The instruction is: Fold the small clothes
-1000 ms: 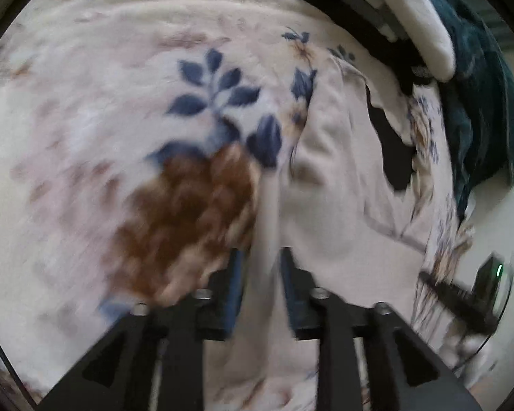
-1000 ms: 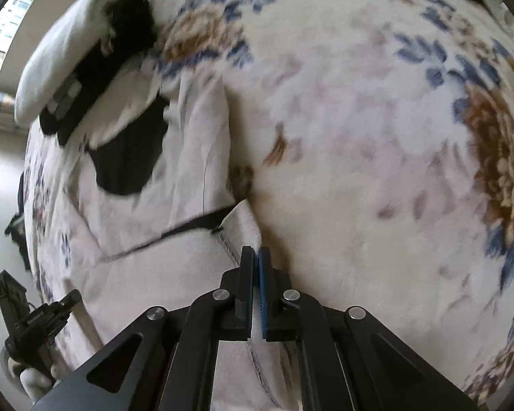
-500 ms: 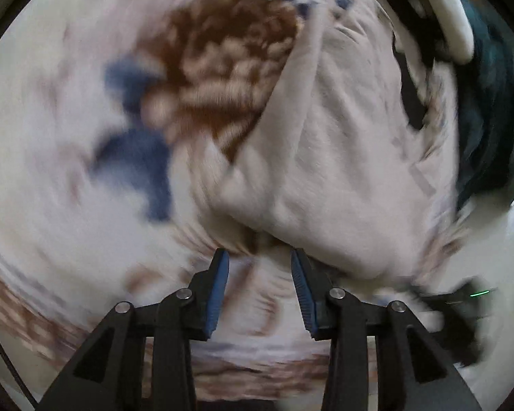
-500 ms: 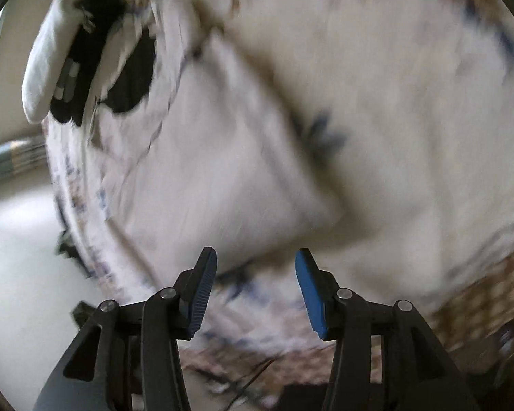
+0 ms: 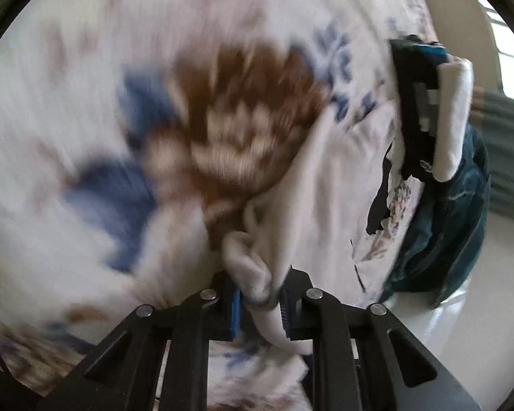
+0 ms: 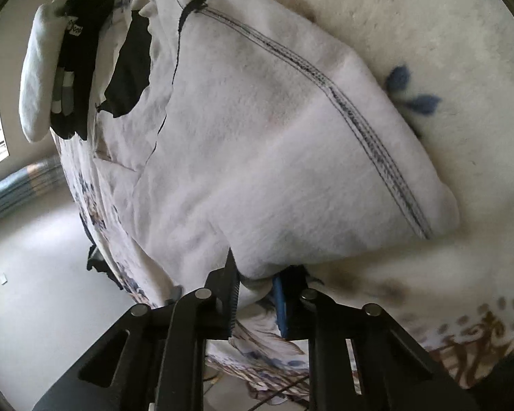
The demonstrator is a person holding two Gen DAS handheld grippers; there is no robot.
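Observation:
A white fleece garment (image 6: 274, 137) with a dark stitched seam lies folded over on a floral blanket (image 6: 445, 34). My right gripper (image 6: 255, 294) is shut on the garment's near folded edge. In the left wrist view the same white garment (image 5: 325, 188) runs up to the right, and my left gripper (image 5: 258, 303) is shut on a bunched corner of it. The left wrist view is blurred by motion.
The blanket (image 5: 85, 120) has brown and blue flowers. A pile of black and white clothes (image 6: 61, 68) lies at the blanket's far end; it also shows in the left wrist view (image 5: 435, 113) beside a teal garment (image 5: 438, 239). The bare floor (image 6: 34, 274) lies beyond the bed edge.
One second ago both grippers held the garment. Half a second ago both were open and drawn back. Now each is shut again on the garment's near edge, which lies folded over.

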